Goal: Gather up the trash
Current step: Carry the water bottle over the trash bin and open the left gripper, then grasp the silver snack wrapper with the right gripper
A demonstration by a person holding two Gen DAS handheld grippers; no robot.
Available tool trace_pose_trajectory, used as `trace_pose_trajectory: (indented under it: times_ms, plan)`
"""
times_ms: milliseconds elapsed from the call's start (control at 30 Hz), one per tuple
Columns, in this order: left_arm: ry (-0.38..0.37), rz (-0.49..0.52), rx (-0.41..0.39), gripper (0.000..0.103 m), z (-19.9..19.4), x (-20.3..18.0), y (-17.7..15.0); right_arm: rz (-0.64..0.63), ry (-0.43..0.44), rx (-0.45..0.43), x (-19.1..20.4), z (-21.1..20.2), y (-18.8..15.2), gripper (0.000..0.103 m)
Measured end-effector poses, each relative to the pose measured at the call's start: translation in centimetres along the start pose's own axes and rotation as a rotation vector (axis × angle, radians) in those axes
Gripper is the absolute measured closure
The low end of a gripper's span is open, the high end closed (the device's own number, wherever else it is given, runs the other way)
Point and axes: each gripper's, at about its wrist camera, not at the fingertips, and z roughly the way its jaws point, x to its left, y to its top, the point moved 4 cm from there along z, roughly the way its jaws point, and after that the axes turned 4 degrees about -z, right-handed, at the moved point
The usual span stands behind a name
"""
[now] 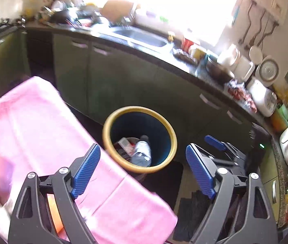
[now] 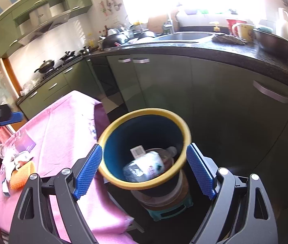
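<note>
Two grippers, both mine, hang over the bin (image 2: 144,148) with nothing between their pads. My left gripper (image 1: 141,170) has its fingers wide apart; my right gripper (image 2: 144,170) is just as spread, its blue pads flanking the yellow rim. Trash lies at the bin's bottom: a clear bottle (image 1: 142,150) and crumpled wrappers (image 2: 144,164). Beside the bin on the left is a table under a pink cloth (image 2: 66,126), with more scraps (image 2: 15,160) near its far edge.
</note>
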Motion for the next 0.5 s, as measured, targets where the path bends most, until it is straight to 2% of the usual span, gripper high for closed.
trace_pose_trajectory:
  times_ms: [133,267,367,500]
  plan:
    - [0.089,-0.047,-0.128,0.014,-6.8,3.2,-2.9,-0.091,0.103,0.017,4.5,0.7,0.2,0.019]
    - [0.23,-0.116,-0.226,0.012,-12.9,6.6,-6.6,-0.195,0.226,0.061,10.2,1.8,-0.2,0.019]
    - [0.321,-0.19,-0.27,0.011,-16.5,9.8,-9.6,-0.304,0.342,0.102,15.5,2.7,-1.4,0.019]
    - [0.371,-0.301,-0.3,0.011,-19.9,13.7,-13.6,-0.513,0.47,0.151,22.8,3.7,-3.7,0.019]
